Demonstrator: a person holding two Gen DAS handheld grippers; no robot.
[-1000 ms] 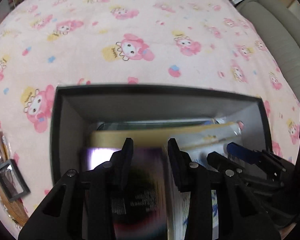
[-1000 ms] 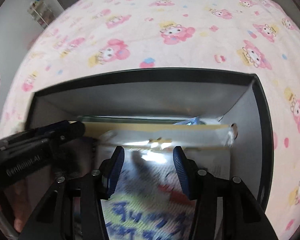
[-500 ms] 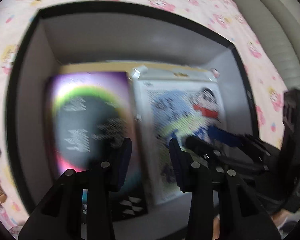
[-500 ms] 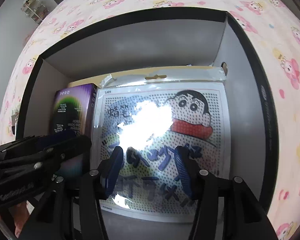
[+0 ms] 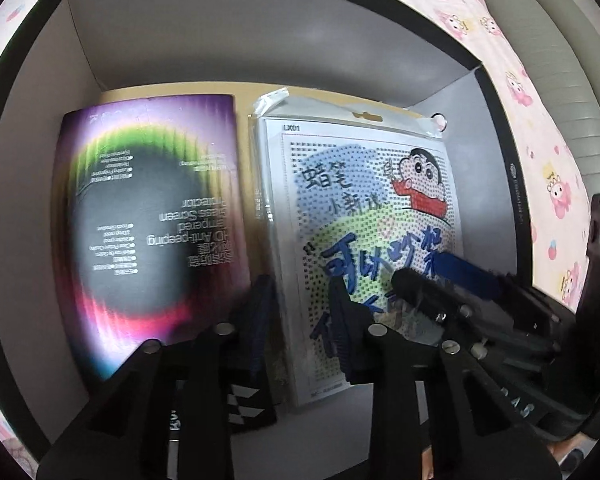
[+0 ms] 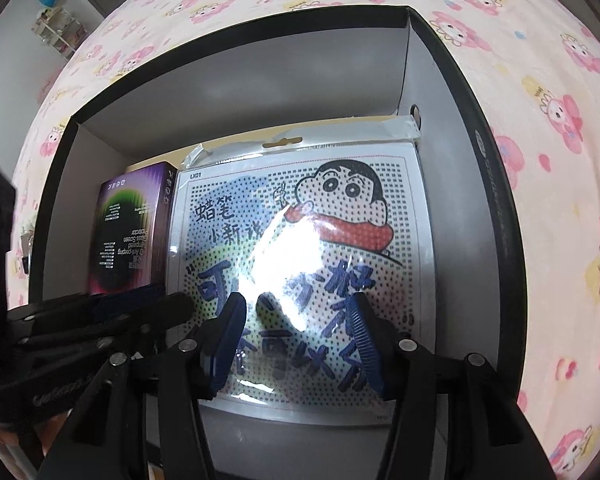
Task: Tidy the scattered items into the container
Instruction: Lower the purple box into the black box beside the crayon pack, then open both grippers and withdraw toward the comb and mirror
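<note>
Lying flat on the floor of the black-rimmed box, two packs sit side by side, their long edges just beside each other: a purple screen-protector carton on the left and a bagged cartoon dot-grid kit on the right. The kit's right edge is close to the box's right wall, and its hang-tab end is near the far wall. The carton leaves a strip of bare grey floor along the left wall. More bare floor shows at the near side.

On the carton, upside down from the left wrist view, the words "HD Anti-peeping", "Tempered Glass Screen Protector" can be read. The kit carries "LX01" in its top corner and large blue Chinese lettering under a cartoon boy in a red scarf; glare whitens its middle.

The left gripper hangs over the seam between the packs, its jaws closing, nothing between them. The right gripper hovers over the kit's lower half, jaws apart and empty. The box rests on a pink cartoon-print blanket.
</note>
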